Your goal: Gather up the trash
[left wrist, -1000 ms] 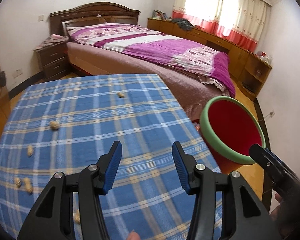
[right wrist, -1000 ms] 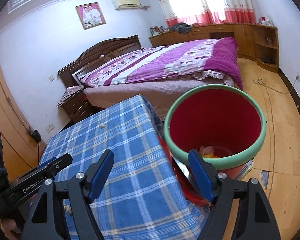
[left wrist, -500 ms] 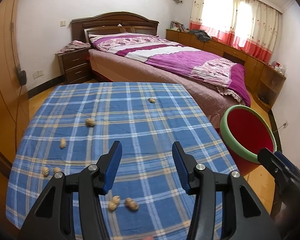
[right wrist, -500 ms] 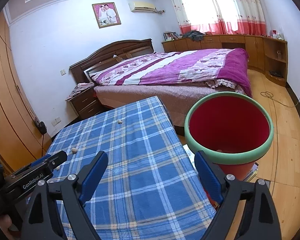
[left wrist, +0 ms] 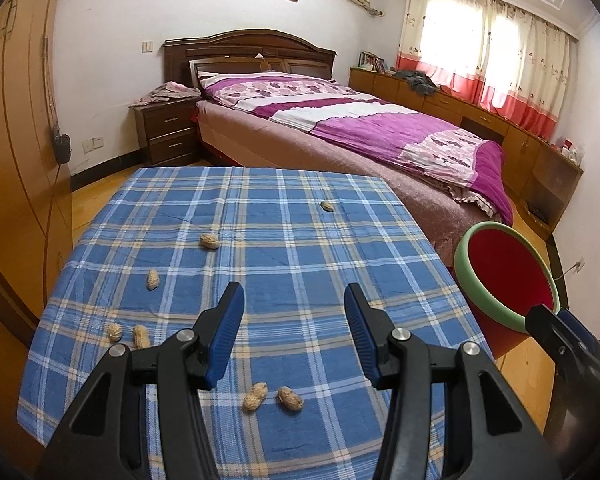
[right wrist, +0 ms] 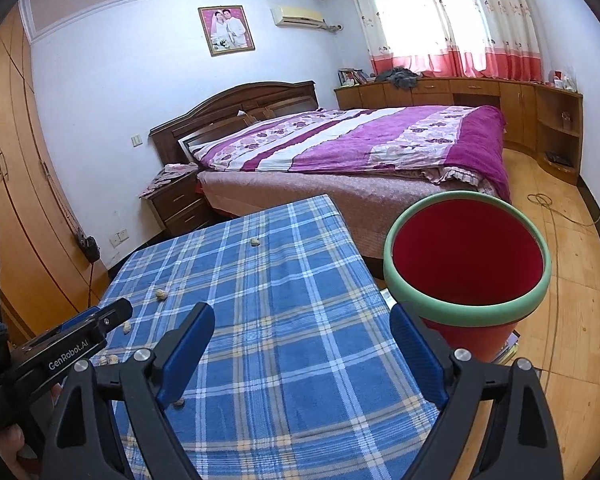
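Seven peanuts lie scattered on the checked tablecloth (left wrist: pixel 300 240). A pair of peanuts (left wrist: pixel 272 397) sits just below and between the tips of the left gripper (left wrist: pixel 292 334), whose jaws stand partly apart with nothing in them; the others lie ahead and to its left. The right gripper (right wrist: pixel 300 356) is wide apart and empty, with the red bin (right wrist: pixel 466 276) just ahead to its right. The shells look light, dry and brittle, likely to crack or roll, so a gentle pinch across the narrow waist should suit.
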The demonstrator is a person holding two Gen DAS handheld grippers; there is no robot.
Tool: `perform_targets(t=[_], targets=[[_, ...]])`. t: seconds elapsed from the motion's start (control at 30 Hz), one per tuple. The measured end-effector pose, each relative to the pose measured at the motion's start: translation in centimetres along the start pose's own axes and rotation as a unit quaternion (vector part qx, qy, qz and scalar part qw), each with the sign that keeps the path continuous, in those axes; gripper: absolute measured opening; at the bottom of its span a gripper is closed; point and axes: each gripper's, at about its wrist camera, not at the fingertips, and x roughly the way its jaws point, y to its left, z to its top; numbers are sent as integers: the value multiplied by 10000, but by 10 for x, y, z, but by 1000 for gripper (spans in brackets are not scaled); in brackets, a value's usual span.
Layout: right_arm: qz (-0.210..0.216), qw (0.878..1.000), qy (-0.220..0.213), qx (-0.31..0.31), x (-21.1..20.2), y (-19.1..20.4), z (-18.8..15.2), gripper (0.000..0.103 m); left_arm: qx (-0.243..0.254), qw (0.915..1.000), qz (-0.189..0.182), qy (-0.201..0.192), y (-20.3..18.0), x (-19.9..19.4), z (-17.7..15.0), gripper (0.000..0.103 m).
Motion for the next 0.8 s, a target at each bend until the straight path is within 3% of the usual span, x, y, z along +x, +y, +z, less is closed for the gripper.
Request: perform_targets(t=[0.8], targets=[[5, 10000, -5, -5, -1, 1, -1, 91, -9, 10000, 13, -38, 1, -4, 0, 52]])
